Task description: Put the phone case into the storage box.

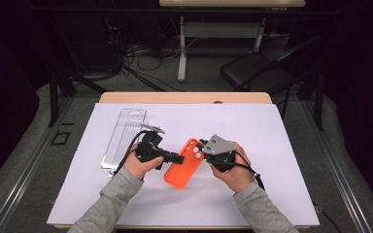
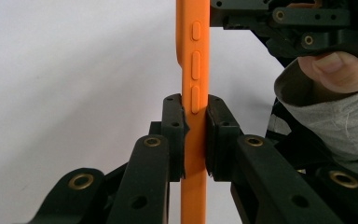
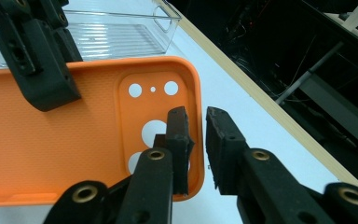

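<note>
An orange phone case [image 1: 184,165] is held tilted above the white mat, between both hands. My left gripper [image 1: 175,157] is shut on its long side; in the left gripper view the jaws [image 2: 196,135] pinch the case's edge [image 2: 193,70] just below its button bumps. My right gripper [image 1: 204,145] is shut on the end with the camera cut-outs. In the right gripper view one jaw lies inside the case [image 3: 74,135] and the other outside its rim, with the gripper [image 3: 196,140] closed over it. The left gripper's jaw [image 3: 42,74] shows on the case's far side.
A clear ribbed plastic tray [image 1: 124,136] lies on the mat [image 1: 272,136] at the left, just behind my left hand. The wooden table edge [image 1: 184,97] runs along the back. A black chair [image 1: 257,70] and desk legs stand beyond the table.
</note>
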`<act>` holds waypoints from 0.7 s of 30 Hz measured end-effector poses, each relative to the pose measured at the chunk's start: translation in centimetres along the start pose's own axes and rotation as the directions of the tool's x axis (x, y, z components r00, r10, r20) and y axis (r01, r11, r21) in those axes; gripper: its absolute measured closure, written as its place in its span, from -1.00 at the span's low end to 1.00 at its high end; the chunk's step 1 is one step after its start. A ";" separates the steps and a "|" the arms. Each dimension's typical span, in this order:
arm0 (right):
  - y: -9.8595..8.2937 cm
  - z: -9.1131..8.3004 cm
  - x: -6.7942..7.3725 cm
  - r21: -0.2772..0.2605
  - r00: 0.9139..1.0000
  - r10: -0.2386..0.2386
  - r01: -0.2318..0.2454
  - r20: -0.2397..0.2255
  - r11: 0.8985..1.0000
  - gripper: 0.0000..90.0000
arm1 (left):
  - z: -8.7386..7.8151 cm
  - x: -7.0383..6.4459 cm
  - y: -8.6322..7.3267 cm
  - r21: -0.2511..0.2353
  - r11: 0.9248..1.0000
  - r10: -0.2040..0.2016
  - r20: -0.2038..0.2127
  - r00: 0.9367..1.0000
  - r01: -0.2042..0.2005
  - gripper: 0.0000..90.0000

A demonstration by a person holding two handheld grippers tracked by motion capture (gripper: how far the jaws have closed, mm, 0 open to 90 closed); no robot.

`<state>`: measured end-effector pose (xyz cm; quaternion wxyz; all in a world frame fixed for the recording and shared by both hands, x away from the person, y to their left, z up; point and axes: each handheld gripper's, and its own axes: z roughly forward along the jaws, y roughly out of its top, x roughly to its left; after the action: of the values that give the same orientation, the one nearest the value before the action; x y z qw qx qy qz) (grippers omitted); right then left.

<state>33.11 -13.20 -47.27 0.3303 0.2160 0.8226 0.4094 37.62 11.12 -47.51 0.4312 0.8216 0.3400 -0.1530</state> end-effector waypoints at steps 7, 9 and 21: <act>0.1 -0.2 -0.1 -0.032 1.000 0.008 -0.008 0.003 0.999 0.51 | -0.4 0.2 0.0 -0.022 1.000 -0.002 -0.013 1.000 0.002 0.78; 0.2 -0.3 -0.2 -0.039 1.000 0.014 -0.014 0.003 0.999 0.42 | -0.7 0.2 0.0 -0.038 0.999 -0.005 -0.014 1.000 0.004 0.78; 0.3 -0.8 -0.6 -0.062 1.000 0.031 -0.031 0.002 0.998 0.20 | -2.6 0.7 0.1 -0.116 0.993 -0.005 -0.030 1.000 0.002 0.78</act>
<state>32.98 -13.82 -46.43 0.3316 0.2187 0.8056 0.4396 38.13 13.51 -46.34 0.4728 0.7967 0.3564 -0.1211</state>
